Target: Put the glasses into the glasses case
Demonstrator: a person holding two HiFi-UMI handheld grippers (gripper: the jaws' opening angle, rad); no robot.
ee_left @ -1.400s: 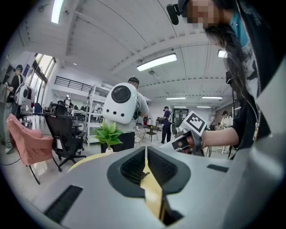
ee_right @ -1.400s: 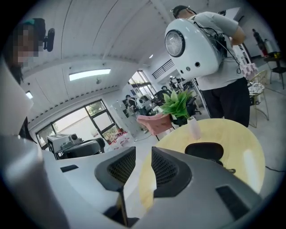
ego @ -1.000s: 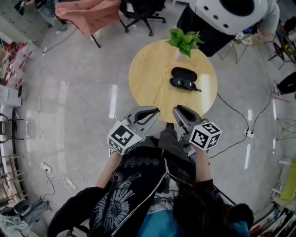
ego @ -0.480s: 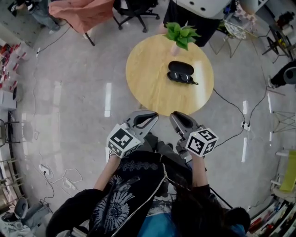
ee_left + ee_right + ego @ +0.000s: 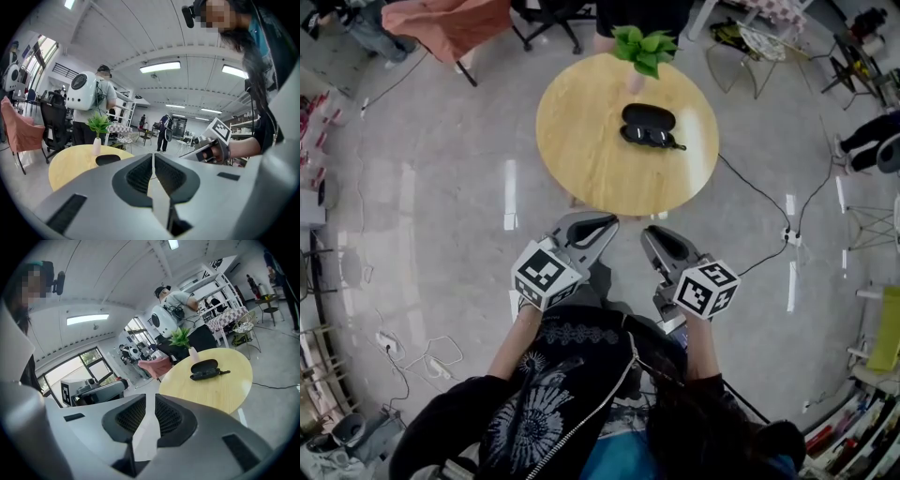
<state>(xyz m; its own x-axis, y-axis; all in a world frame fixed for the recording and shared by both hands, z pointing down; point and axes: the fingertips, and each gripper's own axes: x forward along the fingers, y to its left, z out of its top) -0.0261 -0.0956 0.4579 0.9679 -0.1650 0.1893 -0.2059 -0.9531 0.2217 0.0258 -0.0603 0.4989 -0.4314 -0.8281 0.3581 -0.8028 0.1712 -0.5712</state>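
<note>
A black glasses case [image 5: 647,116] lies shut on the round wooden table [image 5: 591,169]. Dark glasses [image 5: 651,138] lie just in front of it, touching it. The right gripper view shows the case [image 5: 205,365] and glasses [image 5: 209,375] well ahead. My left gripper [image 5: 606,223] and right gripper [image 5: 653,235] hang side by side over the floor, short of the table's near edge, with nothing in them. The left jaws [image 5: 153,157] are pressed together. Only a thin slit shows between the right jaws [image 5: 154,397].
A green plant [image 5: 643,49] in a pale vase stands at the table's far edge behind the case. A person with a white backpack [image 5: 86,91] stands beyond the table. Office chairs [image 5: 553,17], a pink-draped chair [image 5: 450,23] and floor cables [image 5: 769,202] surround it.
In the head view the table with case and glasses has slid up and left, farther from both grippers. The right jaws have narrowed slightly.
</note>
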